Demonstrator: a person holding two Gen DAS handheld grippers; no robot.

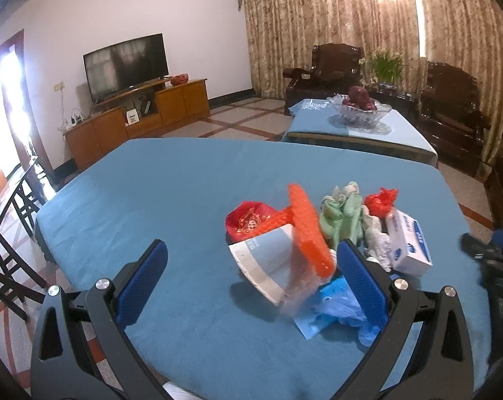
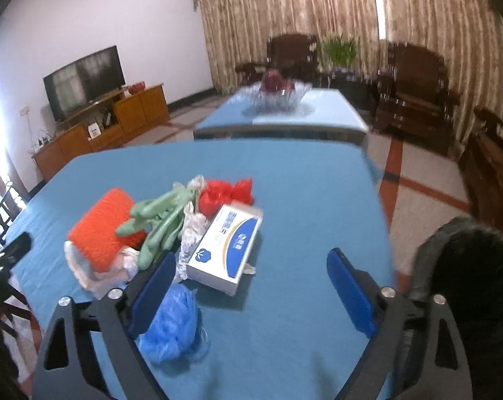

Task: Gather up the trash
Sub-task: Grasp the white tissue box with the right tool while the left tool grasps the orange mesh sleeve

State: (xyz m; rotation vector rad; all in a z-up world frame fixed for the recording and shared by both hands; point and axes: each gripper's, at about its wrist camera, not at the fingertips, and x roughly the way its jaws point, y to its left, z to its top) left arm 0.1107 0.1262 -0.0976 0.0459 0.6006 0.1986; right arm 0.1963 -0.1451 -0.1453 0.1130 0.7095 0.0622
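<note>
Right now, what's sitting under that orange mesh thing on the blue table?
The orange mesh leans on a tipped paper cup and a red bag. Crumpled white plastic shows beneath; anything deeper is covered.

blue tablecloth [image 2: 301, 193]; orange mesh [image 2: 101, 230], green gloves [image 2: 158, 220], red bag [image 2: 224, 195], white-and-blue box [image 2: 224, 250].

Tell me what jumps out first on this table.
A heap of trash on the blue-clothed table: a bright orange mesh sponge atop a white paper cup, crumpled green gloves and a red plastic bag beside it. A white-and-blue cardboard box lies at the heap's right.
</note>
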